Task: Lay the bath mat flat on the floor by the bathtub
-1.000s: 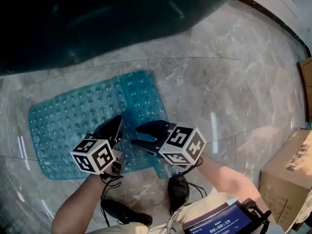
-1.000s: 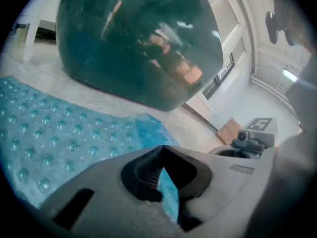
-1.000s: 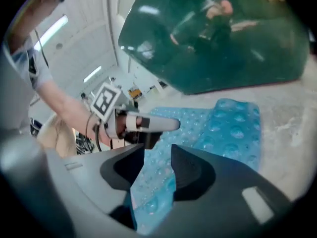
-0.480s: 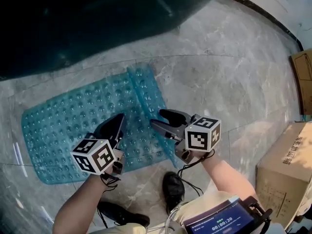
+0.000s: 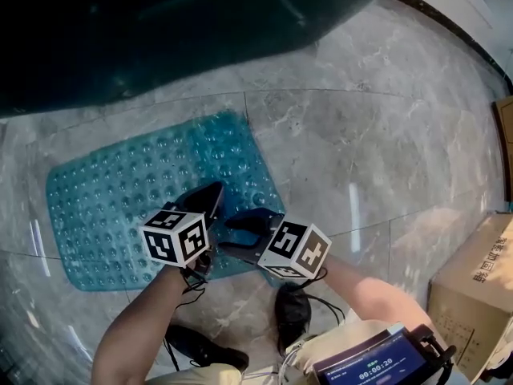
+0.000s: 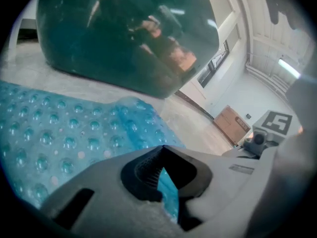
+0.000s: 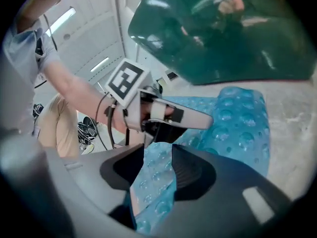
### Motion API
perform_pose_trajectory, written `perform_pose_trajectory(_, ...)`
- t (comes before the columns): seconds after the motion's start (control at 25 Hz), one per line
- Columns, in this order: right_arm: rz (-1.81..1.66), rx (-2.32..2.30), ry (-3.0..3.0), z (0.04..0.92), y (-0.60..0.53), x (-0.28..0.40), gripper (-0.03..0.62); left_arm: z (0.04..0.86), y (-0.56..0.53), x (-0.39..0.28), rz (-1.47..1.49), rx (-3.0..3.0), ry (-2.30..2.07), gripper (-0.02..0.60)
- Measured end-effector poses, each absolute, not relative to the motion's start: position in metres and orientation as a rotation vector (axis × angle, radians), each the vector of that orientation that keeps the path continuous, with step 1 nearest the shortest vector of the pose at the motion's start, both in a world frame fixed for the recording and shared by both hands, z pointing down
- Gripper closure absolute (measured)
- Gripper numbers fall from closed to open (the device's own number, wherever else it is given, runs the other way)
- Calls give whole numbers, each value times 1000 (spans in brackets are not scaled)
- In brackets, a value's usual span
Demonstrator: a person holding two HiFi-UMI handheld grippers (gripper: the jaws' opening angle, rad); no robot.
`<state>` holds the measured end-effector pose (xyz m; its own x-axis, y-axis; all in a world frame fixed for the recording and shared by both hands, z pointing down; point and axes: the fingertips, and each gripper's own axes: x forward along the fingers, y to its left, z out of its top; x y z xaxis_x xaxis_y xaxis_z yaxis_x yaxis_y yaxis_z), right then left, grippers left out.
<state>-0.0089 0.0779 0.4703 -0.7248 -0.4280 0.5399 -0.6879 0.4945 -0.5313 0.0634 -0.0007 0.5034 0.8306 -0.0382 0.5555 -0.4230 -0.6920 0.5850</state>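
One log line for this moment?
left hand-held gripper: shut on mat | right hand-held gripper: jaws just closed on mat | mat: near edge lifted, beside tub

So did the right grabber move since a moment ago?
Yes. The right gripper swung left, away from the cardboard box, back beside the left gripper. Its jaws have just been closing, with the bath mat between them.

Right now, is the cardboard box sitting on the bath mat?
No, the cardboard box stands on the marble floor at the right, clear of the bath mat.
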Motion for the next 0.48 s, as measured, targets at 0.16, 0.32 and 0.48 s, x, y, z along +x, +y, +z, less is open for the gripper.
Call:
perform_pose_trajectory(0.16, 1163, 888, -2476, 465, 90, -20, 400, 503, -1, 71, 653, 2291, -323, 574)
perform_pose_trajectory(0.32, 1231, 866, -2485, 475, 98, -21, 398, 494, 10, 90, 687, 2343, -249, 574)
perform_pose_trajectory(0.48, 1309, 908, -2543, 455, 97, -8, 399, 517, 13, 91, 836, 2332, -225, 574)
